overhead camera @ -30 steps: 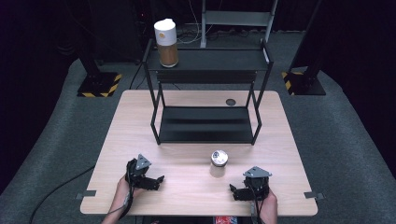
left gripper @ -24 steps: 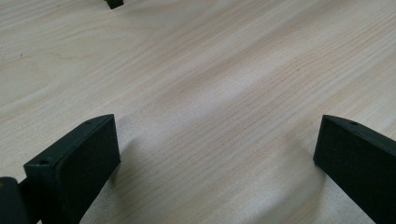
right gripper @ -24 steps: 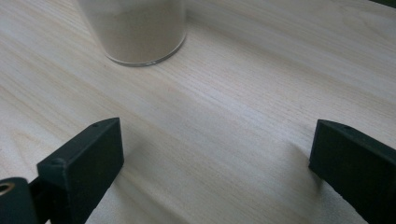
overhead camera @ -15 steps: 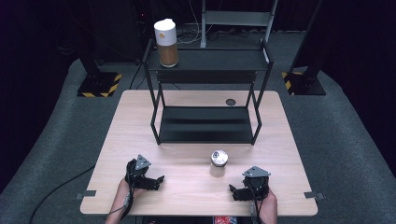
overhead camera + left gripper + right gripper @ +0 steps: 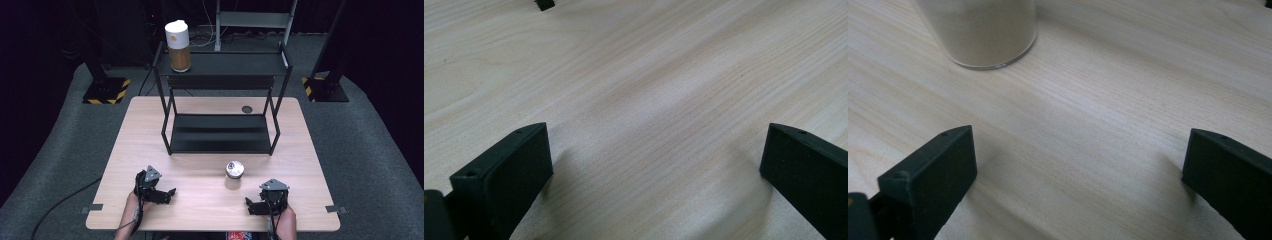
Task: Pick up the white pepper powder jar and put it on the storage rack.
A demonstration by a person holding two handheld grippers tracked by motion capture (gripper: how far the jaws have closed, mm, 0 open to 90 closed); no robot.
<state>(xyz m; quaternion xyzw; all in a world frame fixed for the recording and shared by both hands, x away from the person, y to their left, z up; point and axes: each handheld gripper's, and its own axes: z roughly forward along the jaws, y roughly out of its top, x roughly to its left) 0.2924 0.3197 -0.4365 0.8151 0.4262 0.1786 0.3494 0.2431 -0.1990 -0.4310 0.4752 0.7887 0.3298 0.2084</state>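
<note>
**Both grippers spread wide and empty at the table's near edge**

Nearest the person, the left gripper (image 5: 167, 194) rests low over the pale wooden table (image 5: 150, 125), its jaws spread wide with nothing between them but bare wood grain. The left hand (image 5: 134, 204) holds it from the bottom edge. The right gripper (image 5: 251, 206) sits at the near right of the table, equally agape and holding nothing; the right hand (image 5: 284, 219) grips it from behind. Its jaws point toward the table's left.

Just beyond and between the two grippers, closer to the right one, stands a small jar (image 5: 234, 174) with a shiny metal lid. It is upright, long axis vertical, lid facing up, and filled with a pale beige substance. In the right gripper view its base (image 5: 982, 31) appears ahead of the left jaw, apart from it.

Farther back stands a black two-tier metal rack (image 5: 220, 132). A small dark round disc (image 5: 246, 109) lies on the table behind its lower shelf. On the upper shelf's left end stands a tall canister (image 5: 178, 46) with a white lid, upright.
</note>
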